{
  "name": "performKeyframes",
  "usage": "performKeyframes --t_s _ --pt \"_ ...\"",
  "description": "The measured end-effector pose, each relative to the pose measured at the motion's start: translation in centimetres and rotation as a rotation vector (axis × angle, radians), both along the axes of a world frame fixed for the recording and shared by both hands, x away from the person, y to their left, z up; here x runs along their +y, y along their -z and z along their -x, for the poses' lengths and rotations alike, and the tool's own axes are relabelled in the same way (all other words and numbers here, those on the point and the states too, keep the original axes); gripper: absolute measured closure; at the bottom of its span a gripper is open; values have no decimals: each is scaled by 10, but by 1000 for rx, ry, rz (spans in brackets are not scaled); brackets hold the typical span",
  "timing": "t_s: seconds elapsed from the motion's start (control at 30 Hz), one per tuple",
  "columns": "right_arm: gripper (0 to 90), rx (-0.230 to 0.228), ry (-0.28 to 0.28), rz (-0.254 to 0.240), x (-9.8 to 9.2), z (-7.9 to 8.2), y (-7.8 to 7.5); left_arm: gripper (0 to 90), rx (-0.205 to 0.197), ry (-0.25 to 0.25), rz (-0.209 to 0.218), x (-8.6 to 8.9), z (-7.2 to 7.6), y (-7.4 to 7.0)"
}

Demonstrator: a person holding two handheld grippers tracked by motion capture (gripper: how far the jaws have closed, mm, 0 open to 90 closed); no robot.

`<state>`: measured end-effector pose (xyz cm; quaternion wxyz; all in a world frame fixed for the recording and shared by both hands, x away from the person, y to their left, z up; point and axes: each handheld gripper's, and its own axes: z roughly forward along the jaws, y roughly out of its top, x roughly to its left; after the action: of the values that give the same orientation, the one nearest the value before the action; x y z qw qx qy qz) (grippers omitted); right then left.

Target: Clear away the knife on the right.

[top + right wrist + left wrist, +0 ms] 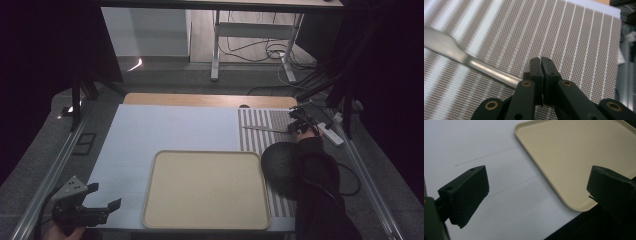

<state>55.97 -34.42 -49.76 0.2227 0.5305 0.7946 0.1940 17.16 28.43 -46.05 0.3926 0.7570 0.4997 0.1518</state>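
Observation:
A silver metal utensil (264, 129) lies on the striped brown-and-white mat (255, 140) at the table's far right. In the right gripper view its flat handle (477, 65) runs in from the left and vanishes beneath the left jaw. My right gripper (541, 60) hangs over that handle end with its jaws pressed together and nothing showing between them. In the high view the right gripper (295, 125) sits at the mat's far right. My left gripper (111, 197) is open at the front left, over the white sheet (486, 147), beside the beige tray (165, 200).
The beige tray (574, 152) is bare and takes up the front middle of the white sheet. A dark round object (281, 167) and the person's dark sleeve (320, 190) lie over the mat's near part. A white power strip (332, 134) sits off the table's right edge.

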Motion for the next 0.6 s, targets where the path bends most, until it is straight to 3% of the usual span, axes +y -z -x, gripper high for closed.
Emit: performKeyframes --t_s 0.13,0.17,0.2,0.3,0.6 --pt "900 42 -12 -11 -1 2 -3 38 -1 0 -2 0 1 0" --pt "900 70 -44 -12 -2 6 -4 38 -2 -1 -1 0 1 0" --pt "900 70 -44 -12 -2 6 -4 38 -2 0 -2 0 1 0" --pt "900 147 -91 -25 -4 12 -8 39 -2 0 -4 0 1 0" --pt "900 270 -123 -47 1 21 -12 39 -2 -1 1 0 0 0"
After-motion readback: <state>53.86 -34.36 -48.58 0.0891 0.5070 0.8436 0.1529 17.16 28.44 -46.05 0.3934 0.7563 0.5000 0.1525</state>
